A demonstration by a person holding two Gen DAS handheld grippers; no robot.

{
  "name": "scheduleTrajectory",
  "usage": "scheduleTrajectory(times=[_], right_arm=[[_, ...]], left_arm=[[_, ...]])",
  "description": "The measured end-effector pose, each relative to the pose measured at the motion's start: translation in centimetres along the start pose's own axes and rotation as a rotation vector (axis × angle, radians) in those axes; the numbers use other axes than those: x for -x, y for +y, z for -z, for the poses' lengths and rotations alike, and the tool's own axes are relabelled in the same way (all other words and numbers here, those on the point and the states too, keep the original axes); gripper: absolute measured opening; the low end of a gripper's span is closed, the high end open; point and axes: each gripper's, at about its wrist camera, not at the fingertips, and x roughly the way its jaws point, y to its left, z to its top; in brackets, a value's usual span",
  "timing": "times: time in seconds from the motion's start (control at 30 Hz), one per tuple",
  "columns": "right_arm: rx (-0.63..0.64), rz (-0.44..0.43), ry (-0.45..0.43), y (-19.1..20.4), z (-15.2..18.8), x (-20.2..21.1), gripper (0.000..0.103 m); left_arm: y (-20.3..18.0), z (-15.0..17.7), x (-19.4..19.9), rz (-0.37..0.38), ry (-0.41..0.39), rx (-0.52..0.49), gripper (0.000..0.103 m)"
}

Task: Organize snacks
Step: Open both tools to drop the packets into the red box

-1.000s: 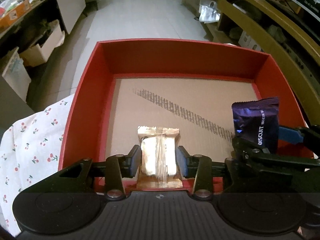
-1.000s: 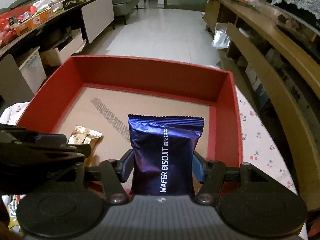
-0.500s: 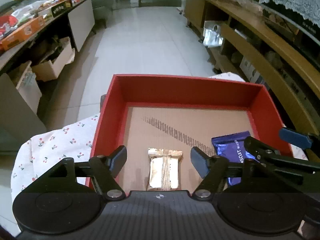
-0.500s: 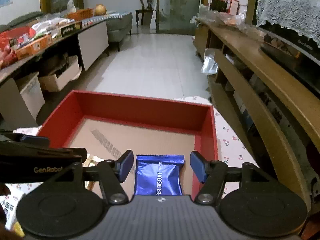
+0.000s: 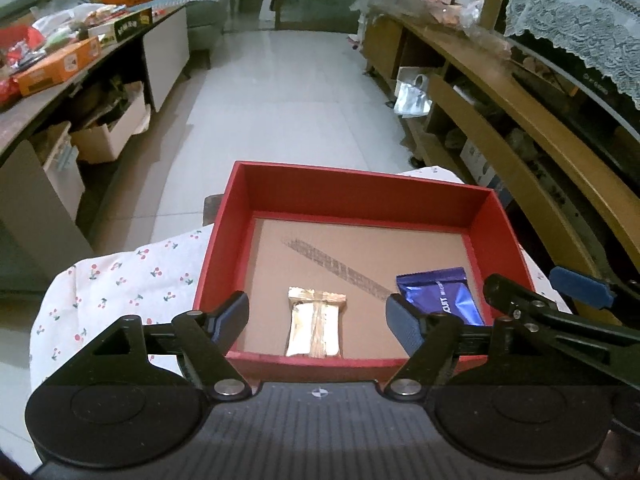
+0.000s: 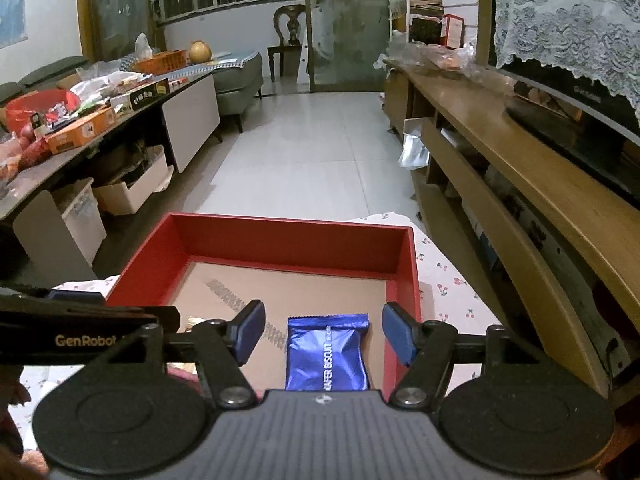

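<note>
Seeing glossy blue packet (image 6: 327, 354) flat on our red box's (image 6: 408, 280) cardboard floor, below right gripper (image 6: 325, 336), jaws just opened wide, empty.

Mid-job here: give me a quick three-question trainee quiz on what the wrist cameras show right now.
1. True or false: the gold packet lies flat on the floor of the red box.
2. Which snack lies below the right tool? A) an orange carton B) the blue wafer biscuit packet C) a round fruit
3. Fill in: the box stands on a white cloth printed with small red ____.

Key
1. True; the left tool, whose jaws have just been opening, stands open and clear of it.
2. B; the jaws have just been opening and stand apart from it.
3. Cherries.
</note>
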Motion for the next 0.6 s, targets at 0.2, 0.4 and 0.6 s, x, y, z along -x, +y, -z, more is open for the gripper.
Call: scheduleTrajectory(times=[0.2,0.4,0.6], right_arm=[[-0.015,-0.014,-0.003,-0.1,0.5,1.0,0.083],[-0.022,-0.021,0.002,-0.2,0.7,1.4,0.083],[-0.029,-0.021,0.000,-0.3,0.8,1.6,0.085]], left_arm=[[0.3,0.5,0.8,0.009,-0.005,0.005,0.082],[0.5,0.9,1.1,0.013,-0.005,0.006,0.083],[0.5,1.1,1.4,0.016,-0.009,0.007,0.084]])
